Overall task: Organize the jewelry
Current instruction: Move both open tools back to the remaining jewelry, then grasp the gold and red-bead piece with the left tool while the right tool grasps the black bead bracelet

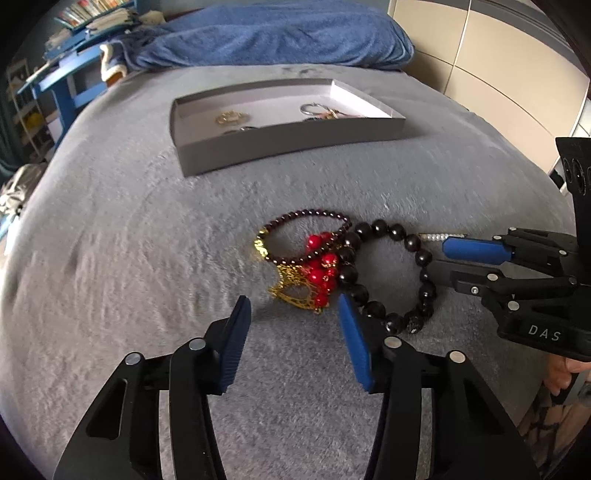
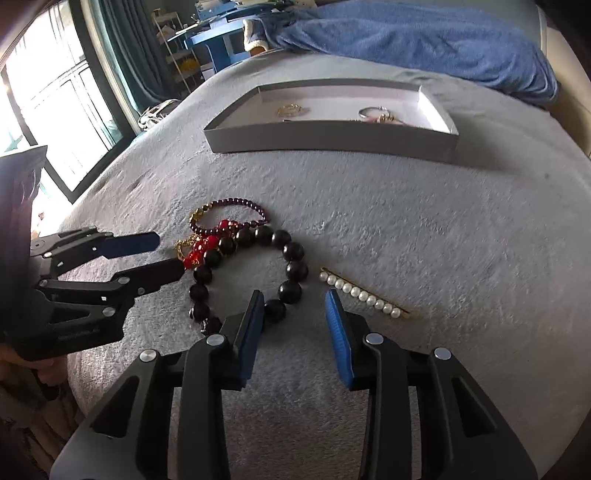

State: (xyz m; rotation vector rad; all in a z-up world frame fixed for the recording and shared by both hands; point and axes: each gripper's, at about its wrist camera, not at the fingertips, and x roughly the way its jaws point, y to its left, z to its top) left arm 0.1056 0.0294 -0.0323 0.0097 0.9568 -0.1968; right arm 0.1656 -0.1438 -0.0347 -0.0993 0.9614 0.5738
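A heap of jewelry lies on the grey blanket: a black bead bracelet [image 1: 424,258] [image 2: 295,271], a thin dark-red bead bracelet [image 1: 306,214] [image 2: 229,202], a red-and-gold piece [image 1: 319,275] [image 2: 201,251] and a pearl hair clip [image 2: 364,295] [image 1: 439,237]. A grey tray [image 1: 288,138] [image 2: 332,138] farther back holds gold and silver pieces. My left gripper [image 1: 293,304] [image 2: 168,254] is open, just short of the red-and-gold piece. My right gripper [image 2: 295,299] [image 1: 439,258] is open, at the black bracelet's near edge, the pearl clip just to its right.
A blue towel [image 1: 280,33] [image 2: 417,40] lies behind the tray. A blue desk with shelves [image 1: 70,85] stands at the far left, a window [image 2: 48,110] beside it. A beige wardrobe [image 1: 498,62] runs along the right.
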